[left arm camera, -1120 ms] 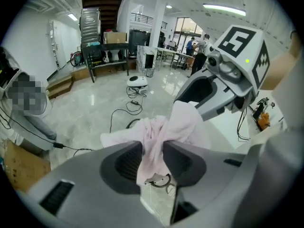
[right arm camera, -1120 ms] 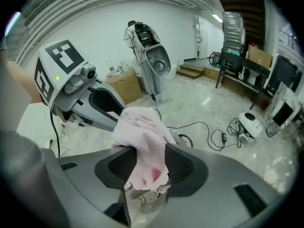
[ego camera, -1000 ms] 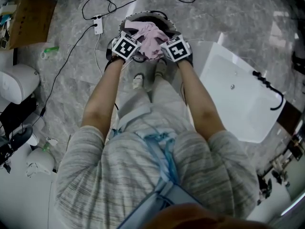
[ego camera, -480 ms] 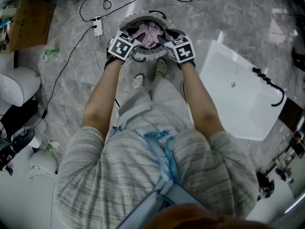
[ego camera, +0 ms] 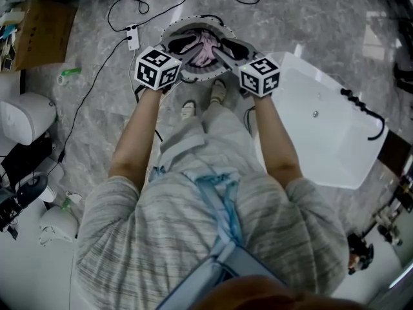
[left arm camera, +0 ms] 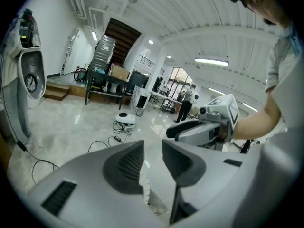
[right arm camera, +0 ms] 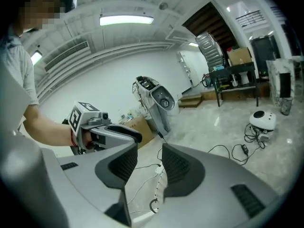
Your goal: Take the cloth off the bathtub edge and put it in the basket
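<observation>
**A:** Grey marble floor (ego camera: 97, 128), cardboard box (ego camera: 39, 28) off at 10 o'clock. Start at the claws?

**B:** Left gripper (left arm camera: 153, 148): jaws a narrow gap apart, nothing in it, only floor showing through. Right gripper (right arm camera: 149, 151): the same, slightly parted and empty. From the head view, the left one reaches over the basket from its 8 o'clock and the right from its 4 o'clock. Their tips angle inward toward each other.

**A:** And the cloth?

**B:** The pink cloth (ego camera: 205, 47) lies bunched inside the basket (ego camera: 193, 78), between the two sets of tips. As far as I can tell, neither claw touches it. The basket stands on the floor at the person's 12 o'clock, just past the feet. The white bathtub (ego camera: 329, 128) is at 3 o'clock, with no cloth on the edge that shows.

**A:** Which step is this?

**B:** My reading: the cloth is already placed, so this is the tail end of the task. The next move calls for little. Lift both claws clear of the rim without snagging a fold, then check that no corner of cloth hangs over the side.
</observation>
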The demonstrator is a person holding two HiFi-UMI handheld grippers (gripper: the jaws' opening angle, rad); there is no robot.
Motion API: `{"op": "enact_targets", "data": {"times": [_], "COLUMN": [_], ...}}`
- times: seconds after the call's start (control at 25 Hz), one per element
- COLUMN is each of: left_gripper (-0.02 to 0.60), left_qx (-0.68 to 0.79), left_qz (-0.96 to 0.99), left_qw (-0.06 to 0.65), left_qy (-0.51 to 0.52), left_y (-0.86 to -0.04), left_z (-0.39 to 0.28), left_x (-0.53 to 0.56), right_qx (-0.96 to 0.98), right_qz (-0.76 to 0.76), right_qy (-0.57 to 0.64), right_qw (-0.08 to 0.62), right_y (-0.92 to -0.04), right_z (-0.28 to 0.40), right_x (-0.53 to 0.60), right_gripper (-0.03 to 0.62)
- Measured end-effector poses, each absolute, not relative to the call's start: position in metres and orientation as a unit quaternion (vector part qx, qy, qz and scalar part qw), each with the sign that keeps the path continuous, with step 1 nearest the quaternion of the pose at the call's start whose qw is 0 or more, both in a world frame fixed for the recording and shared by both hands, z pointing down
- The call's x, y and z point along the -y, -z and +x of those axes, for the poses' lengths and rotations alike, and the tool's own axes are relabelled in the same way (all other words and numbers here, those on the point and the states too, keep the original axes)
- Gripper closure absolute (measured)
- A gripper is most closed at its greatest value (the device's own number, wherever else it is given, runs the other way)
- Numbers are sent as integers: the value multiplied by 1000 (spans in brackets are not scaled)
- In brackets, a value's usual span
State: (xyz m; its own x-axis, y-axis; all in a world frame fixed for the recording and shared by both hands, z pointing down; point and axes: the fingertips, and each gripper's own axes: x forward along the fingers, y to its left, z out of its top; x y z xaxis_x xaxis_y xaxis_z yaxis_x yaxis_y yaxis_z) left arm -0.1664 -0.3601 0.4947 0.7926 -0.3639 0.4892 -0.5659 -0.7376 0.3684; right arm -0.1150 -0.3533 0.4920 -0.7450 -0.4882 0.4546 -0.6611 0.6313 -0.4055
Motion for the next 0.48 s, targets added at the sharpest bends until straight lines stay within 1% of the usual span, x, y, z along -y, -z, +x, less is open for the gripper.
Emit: {"op": "enact_targets", "data": {"times": [0.24,0.32,0.36,0.48], "left_gripper": [464,488,513,520], "left_qx": [231,226,225,222], "left_qz": [935,942,944,950], "left_qw": [247,230,222,205], "left_qy": [-109,-94,-90,-76], "left_y": [-445,-430,-425,-407], "left_z": [-161,-162,-163,-168], "left_x": [331,320,316,305], "right_qx": [911,916,917,921], "right_qz": [303,301,303,307], "right_qy": [-253,-240,-233,-215], "right_qw": [120,116,113,105], "right_y": [-446,-434,-429,-413], "right_z": [-121,-122,-122,-122], "right_x": [325,314,310,299], "right_gripper": [439,439,439,441]}}
